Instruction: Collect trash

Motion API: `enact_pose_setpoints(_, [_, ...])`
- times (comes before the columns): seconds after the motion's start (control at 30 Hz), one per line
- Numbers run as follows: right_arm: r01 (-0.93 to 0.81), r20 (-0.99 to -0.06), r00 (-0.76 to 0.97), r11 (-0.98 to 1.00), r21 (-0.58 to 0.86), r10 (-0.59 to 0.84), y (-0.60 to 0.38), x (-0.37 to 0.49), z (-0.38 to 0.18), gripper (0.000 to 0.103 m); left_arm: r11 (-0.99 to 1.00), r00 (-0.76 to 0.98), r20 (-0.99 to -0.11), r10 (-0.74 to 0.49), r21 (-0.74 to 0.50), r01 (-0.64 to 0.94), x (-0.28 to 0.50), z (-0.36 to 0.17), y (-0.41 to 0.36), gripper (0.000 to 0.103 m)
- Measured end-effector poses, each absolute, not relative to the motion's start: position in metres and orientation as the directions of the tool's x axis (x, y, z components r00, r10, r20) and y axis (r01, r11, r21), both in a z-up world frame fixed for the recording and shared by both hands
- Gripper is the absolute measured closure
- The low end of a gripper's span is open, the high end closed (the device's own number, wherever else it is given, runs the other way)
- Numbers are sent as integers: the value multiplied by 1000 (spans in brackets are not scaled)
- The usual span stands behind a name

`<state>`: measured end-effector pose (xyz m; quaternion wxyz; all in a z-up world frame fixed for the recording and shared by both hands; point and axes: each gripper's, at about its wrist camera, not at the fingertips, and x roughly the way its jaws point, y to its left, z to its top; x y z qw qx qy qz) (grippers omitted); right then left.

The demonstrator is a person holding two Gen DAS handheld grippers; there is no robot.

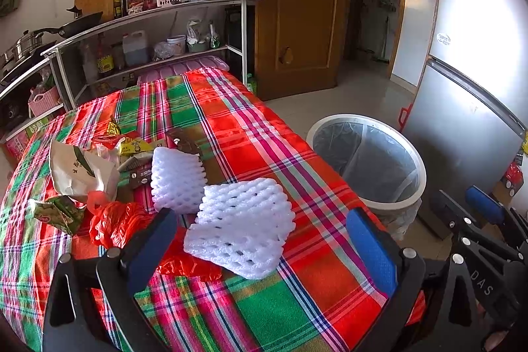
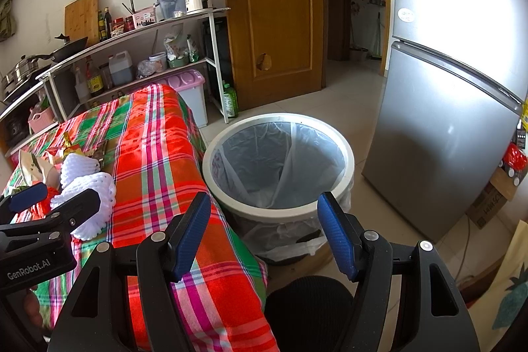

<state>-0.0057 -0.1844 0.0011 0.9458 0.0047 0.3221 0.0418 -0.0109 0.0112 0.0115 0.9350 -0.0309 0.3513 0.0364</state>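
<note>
Between the wide-spread fingers of the left gripper, white foam net on plaid tablecloth, unheld, right gripper likewise wide, empty, facing lined trash bin beside table, wrappers farther left.

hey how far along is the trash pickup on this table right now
Barely started. Done: nothing visible; the lined bin beside the table looks empty. In hand: nothing; the left gripper is open around the nearer white foam net, the right gripper open by the bin. Left: that net, the second foam net, the red plastic bag, the paper bag and the wrappers.
</note>
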Motion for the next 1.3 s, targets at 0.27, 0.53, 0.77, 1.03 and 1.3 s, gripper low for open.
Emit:
enact_pose_setpoints(0.27, [-78, -610, 788, 996, 36, 84, -184, -6, 2, 35, 995, 750, -660, 48, -33, -93, -11, 10, 12, 0])
enact_pose_setpoints(0.53, [-80, -609, 789, 996, 34, 84, -182, -7, 2, 35, 995, 750, -659, 52, -32, -97, -12, 10, 14, 0])
enact_pose_setpoints(0.77, [-84, -609, 788, 996, 34, 87, -181, -6, 3, 35, 995, 751, -658, 54, -32, -99, -13, 11, 17, 0])
enact_pose_setpoints(1.03, [-136, -604, 783, 989, 65, 147, -175, -4, 3, 35, 995, 755, -653, 66, -14, -99, -22, 16, 37, 0])
enact_pose_setpoints(1.3, [-286, -623, 720, 948, 138, 307, -148, 11, -4, 35, 983, 736, -667, 116, -31, -183, -41, 15, 87, 0])
